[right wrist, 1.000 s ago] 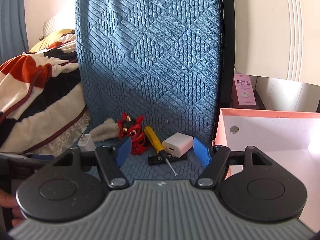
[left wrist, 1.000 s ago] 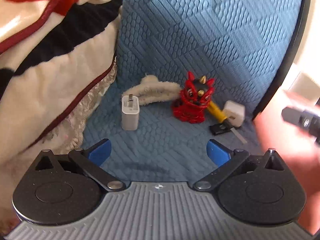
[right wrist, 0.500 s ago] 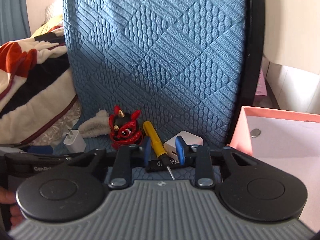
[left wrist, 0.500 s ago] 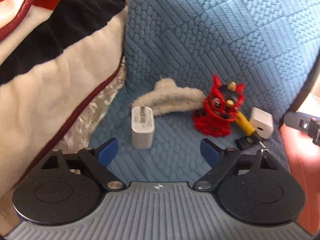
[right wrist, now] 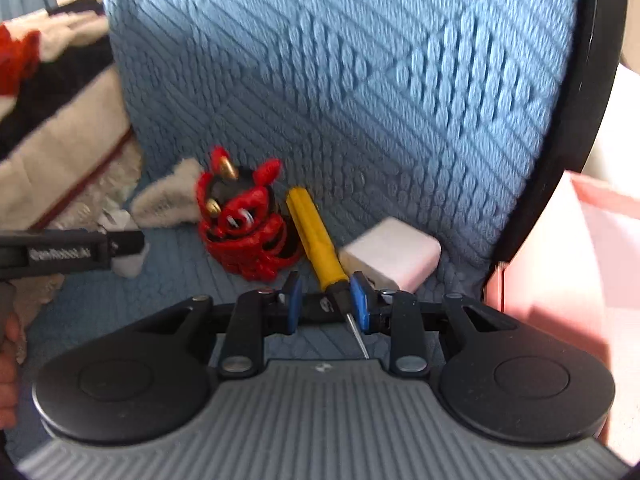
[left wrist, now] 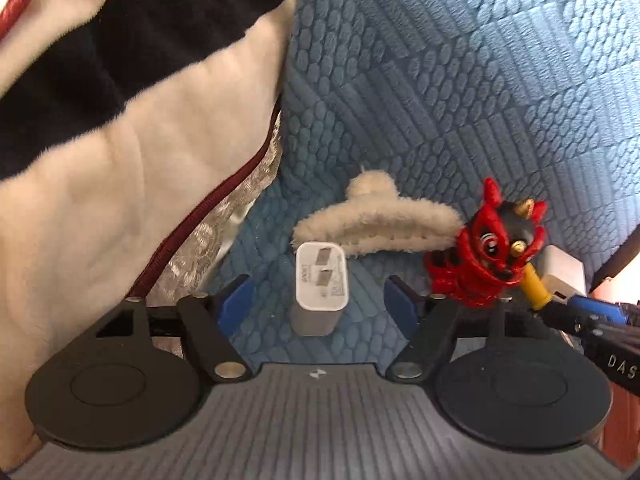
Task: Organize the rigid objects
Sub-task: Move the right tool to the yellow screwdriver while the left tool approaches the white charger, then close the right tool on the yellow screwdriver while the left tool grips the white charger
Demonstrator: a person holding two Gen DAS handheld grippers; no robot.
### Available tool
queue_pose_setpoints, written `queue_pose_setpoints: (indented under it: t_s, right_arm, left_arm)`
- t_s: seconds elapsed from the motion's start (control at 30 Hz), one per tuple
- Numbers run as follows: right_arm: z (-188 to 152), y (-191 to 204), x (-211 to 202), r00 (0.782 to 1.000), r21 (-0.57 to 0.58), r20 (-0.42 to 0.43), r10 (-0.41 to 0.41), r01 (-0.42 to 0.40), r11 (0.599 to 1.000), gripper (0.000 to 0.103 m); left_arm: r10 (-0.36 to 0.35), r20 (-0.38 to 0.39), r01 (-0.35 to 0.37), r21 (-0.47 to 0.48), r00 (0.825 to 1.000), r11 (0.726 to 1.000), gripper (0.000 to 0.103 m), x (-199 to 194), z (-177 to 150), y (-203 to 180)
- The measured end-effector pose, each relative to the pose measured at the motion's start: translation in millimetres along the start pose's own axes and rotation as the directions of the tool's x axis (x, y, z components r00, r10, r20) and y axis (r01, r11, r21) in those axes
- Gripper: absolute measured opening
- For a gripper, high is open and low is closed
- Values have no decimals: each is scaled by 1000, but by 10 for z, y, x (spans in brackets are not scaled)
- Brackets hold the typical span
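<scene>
A white charger plug (left wrist: 320, 280) lies on the blue textured cushion (left wrist: 440, 80), prongs facing me. My left gripper (left wrist: 318, 306) straddles it; its jaws are closing, and a gap shows on each side of the plug. A yellow-handled screwdriver (right wrist: 316, 236) lies beside a red lion figure (right wrist: 244, 224) and a white adapter cube (right wrist: 394, 256). My right gripper (right wrist: 327, 306) stands narrow around the screwdriver's black collar. The right pad is close to it and the left pad is apart. A black flat item under the shaft is mostly hidden.
A fluffy white hair clip (left wrist: 376, 224) lies behind the plug. A striped plush blanket (left wrist: 120, 160) fills the left side. A pink box (right wrist: 560, 280) stands to the right of the cushion's black edge. A hand (right wrist: 8, 360) holds the left gripper's handle.
Both grippers have come forward and down to the objects. The left jaws have narrowed around the white plug. The right jaws went from wide to narrow around the screwdriver.
</scene>
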State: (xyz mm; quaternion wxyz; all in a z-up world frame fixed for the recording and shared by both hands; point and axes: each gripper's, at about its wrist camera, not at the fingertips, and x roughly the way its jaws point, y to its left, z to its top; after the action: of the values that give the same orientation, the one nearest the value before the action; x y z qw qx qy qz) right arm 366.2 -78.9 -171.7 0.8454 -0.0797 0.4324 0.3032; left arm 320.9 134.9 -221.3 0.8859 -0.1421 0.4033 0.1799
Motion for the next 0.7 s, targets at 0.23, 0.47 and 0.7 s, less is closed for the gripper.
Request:
queue_pose_setpoints:
  t_s: [0.23,0.47,0.7]
  right_arm:
    - [-104,-82,29,999,16,-44,-22,23,1000,18]
    - [-170,-89,18,996,-2,-78,-37,37,999,15]
    - [-217,7,-54,994,-11,-72,-76,76,997,11]
  left_arm:
    - [4,-20,-5,-67,1000,998,47,143,-23,79]
    - [-10,-4,10,-78,1000,997,31,69,0,114]
    - [-52,7,52,-82,999,995,31,-7,27,176]
